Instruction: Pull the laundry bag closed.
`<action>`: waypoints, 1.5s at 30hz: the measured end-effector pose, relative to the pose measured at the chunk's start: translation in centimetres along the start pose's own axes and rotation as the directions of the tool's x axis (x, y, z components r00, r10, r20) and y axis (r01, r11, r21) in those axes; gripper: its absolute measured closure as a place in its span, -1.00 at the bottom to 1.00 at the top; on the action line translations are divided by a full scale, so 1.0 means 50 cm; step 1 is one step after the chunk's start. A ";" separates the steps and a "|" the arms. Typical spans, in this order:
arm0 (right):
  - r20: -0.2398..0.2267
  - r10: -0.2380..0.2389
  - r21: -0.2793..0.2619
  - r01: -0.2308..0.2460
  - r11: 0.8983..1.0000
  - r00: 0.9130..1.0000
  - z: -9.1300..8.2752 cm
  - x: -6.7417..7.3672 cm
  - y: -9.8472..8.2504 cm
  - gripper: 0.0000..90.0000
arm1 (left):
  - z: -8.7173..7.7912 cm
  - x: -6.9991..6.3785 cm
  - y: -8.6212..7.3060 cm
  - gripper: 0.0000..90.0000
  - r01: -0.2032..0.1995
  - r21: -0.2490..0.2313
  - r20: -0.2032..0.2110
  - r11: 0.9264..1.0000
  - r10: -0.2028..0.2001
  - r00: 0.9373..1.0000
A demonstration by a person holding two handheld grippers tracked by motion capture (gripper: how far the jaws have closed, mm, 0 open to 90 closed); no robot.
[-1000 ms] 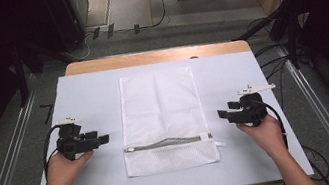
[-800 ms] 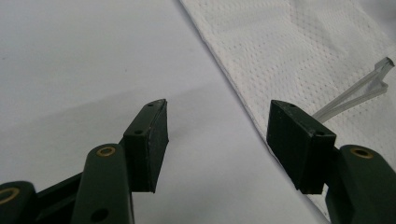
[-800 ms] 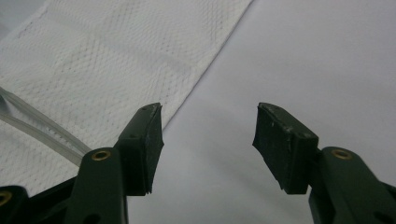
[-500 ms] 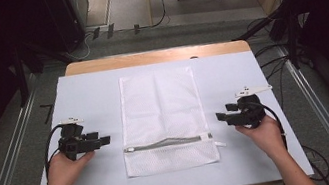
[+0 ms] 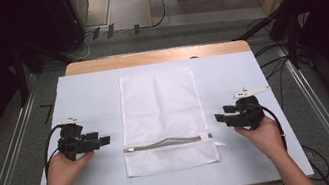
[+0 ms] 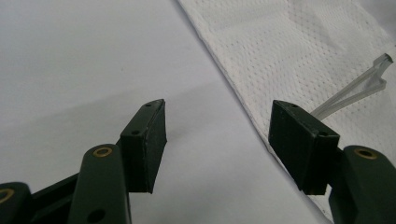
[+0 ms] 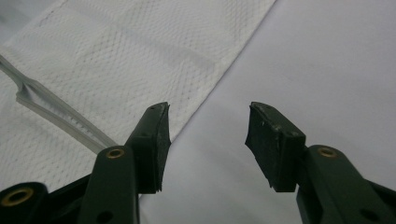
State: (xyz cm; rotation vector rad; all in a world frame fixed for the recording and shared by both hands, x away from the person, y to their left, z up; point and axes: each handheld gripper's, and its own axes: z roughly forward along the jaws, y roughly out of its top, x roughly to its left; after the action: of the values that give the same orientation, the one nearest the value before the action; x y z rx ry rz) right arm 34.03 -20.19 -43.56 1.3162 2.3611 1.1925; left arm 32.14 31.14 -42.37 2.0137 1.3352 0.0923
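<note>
Two grippers, left gripper [image 5: 104,140] and right gripper [image 5: 219,117], flank the flat mesh laundry bag [image 5: 162,108] mid-table, jaws parted and empty, the right's just narrowing, evidently poised to grasp its zipper [image 5: 168,143] end.

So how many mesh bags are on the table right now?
1: a white mesh bag lying flat mid-table between the left gripper and right gripper. Nothing looks hidden.

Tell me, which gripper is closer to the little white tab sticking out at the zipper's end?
Right. The right gripper sits just beside the tab, at the mesh bag's right edge. The left gripper is across the bag, at its left edge.
</note>
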 end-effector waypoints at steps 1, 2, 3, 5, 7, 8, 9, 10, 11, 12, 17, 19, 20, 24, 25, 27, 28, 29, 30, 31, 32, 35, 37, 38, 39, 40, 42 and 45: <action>0.000 0.000 0.000 0.000 1.000 1.000 0.000 0.000 0.000 0.13 | 0.000 0.000 0.000 -0.17 0.001 -0.002 0.001 1.000 -0.001 1.000; -0.003 0.001 0.003 -0.001 1.000 1.000 0.000 0.002 0.001 0.14 | 0.000 0.000 0.000 -0.17 0.003 -0.005 0.001 1.000 -0.003 1.000; -0.005 -0.002 0.004 0.002 1.000 1.000 0.000 0.005 0.001 0.16 | 0.000 0.000 0.000 -0.17 0.004 -0.006 0.002 1.000 -0.004 1.000; -0.014 -0.001 0.010 0.001 1.000 1.000 0.001 0.011 0.002 0.20 | -0.001 0.001 -0.001 -0.16 0.002 -0.005 0.004 1.000 -0.002 1.000; -0.019 -0.009 0.012 0.009 1.000 1.000 0.002 0.016 0.003 0.24 | -0.002 0.001 -0.001 -0.16 -0.001 -0.005 0.003 1.000 0.001 1.000; -0.024 -0.006 0.013 0.006 1.000 1.000 0.002 0.020 0.004 0.24 | -0.002 0.001 -0.001 -0.16 0.000 -0.006 0.003 1.000 0.000 1.000; -0.024 -0.018 0.012 0.018 1.000 1.000 0.003 0.021 0.004 0.24 | -0.003 0.000 -0.001 -0.16 -0.002 -0.007 0.001 1.000 0.002 1.000; -0.029 -0.015 0.012 0.015 1.000 0.999 0.003 0.024 0.005 0.25 | -0.003 0.000 -0.001 -0.16 -0.002 -0.009 0.002 1.000 0.002 1.000; -0.030 -0.017 0.013 0.018 1.000 0.999 0.003 0.027 0.005 0.25 | -0.003 -0.001 -0.001 -0.16 -0.002 -0.010 0.002 1.000 0.002 1.000; -0.031 -0.024 0.013 0.024 1.000 0.999 0.003 0.029 0.006 0.25 | -0.003 -0.001 -0.001 -0.16 -0.003 -0.008 0.000 1.000 0.003 1.000; -0.037 -0.032 0.015 0.033 0.999 0.999 0.004 0.038 0.008 0.26 | -0.003 -0.003 -0.001 -0.16 -0.007 -0.008 0.001 1.000 0.007 1.000; -0.038 -0.037 0.015 0.038 0.999 0.999 0.005 0.043 0.009 0.27 | -0.003 -0.003 -0.001 -0.16 -0.008 -0.009 0.003 1.000 0.008 1.000; -0.041 -0.038 0.015 0.039 0.999 0.998 0.006 0.045 0.009 0.27 | -0.003 -0.003 -0.002 -0.16 -0.008 -0.009 0.003 1.000 0.008 1.000; -0.046 -0.048 0.017 0.049 0.999 0.998 0.008 0.052 0.011 0.29 | -0.004 -0.004 -0.002 -0.16 -0.010 -0.010 0.004 1.000 0.010 1.000; -0.047 -0.051 0.017 0.052 0.999 0.998 0.008 0.054 0.011 0.29 | -0.004 -0.004 -0.002 -0.16 -0.010 -0.010 0.002 1.000 0.010 1.000; -0.051 -0.054 0.018 0.055 0.998 0.997 0.009 0.059 0.012 0.29 | -0.004 -0.004 -0.002 -0.16 -0.011 -0.010 0.002 1.000 0.011 1.000; -0.051 -0.054 0.018 0.055 0.998 0.997 0.009 0.059 0.012 0.29 | -0.004 -0.005 -0.002 -0.16 -0.013 -0.006 0.002 1.000 0.013 1.000; -0.052 -0.060 0.017 0.061 0.998 0.997 0.010 0.060 0.013 0.30 | -0.004 -0.006 -0.002 -0.16 -0.014 -0.007 0.000 1.000 0.014 1.000; -0.053 -0.061 0.019 0.062 0.998 0.997 0.010 0.061 0.013 0.30 | -0.004 -0.006 -0.002 -0.16 -0.015 -0.007 0.000 1.000 0.015 1.000; -0.052 -0.065 0.017 0.066 0.998 0.997 0.011 0.062 0.013 0.30 | -0.004 -0.006 -0.003 -0.16 -0.015 -0.008 0.005 1.000 0.015 1.000; -0.055 -0.064 0.017 0.065 0.998 0.996 0.011 0.063 0.014 0.30 | -0.005 -0.006 -0.003 -0.16 -0.015 -0.008 0.004 1.000 0.015 1.000; -0.062 -0.072 0.020 0.074 0.997 0.995 0.014 0.067 0.015 0.30 | -0.006 -0.006 -0.004 -0.16 -0.017 -0.008 0.002 1.000 0.017 1.000; -0.064 -0.071 0.022 0.073 0.997 0.995 0.016 0.072 0.016 0.30 | -0.006 -0.006 -0.005 -0.16 -0.018 -0.008 0.002 1.000 0.018 1.000; -0.068 -0.079 0.021 0.080 0.997 0.995 0.017 0.073 0.017 0.30 | -0.007 -0.007 -0.005 -0.16 -0.014 -0.008 0.002 1.000 0.014 1.000; -0.071 -0.077 0.023 0.079 0.997 0.994 0.018 0.076 0.017 0.30 | -0.008 -0.007 -0.006 -0.16 -0.016 -0.006 0.002 1.000 0.016 1.000; -0.069 -0.079 0.024 0.081 0.996 0.994 0.019 0.078 0.018 0.30 | -0.008 -0.007 -0.006 -0.16 -0.016 -0.006 0.001 1.000 0.016 1.000; -0.075 -0.082 0.024 0.084 0.996 0.994 0.021 0.081 0.019 0.30 | -0.009 -0.007 -0.007 -0.16 -0.014 -0.009 0.002 1.000 0.014 1.000; -0.079 -0.085 0.023 0.087 0.996 0.993 0.024 0.086 0.021 0.31 | -0.010 -0.006 -0.008 -0.16 -0.017 -0.008 0.003 1.000 0.017 1.000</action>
State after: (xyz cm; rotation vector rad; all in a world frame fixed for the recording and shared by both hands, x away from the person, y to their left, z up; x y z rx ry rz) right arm 32.76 -15.86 -42.70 1.1826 2.4685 1.2125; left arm 31.46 31.22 -42.13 2.0179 1.3136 0.1017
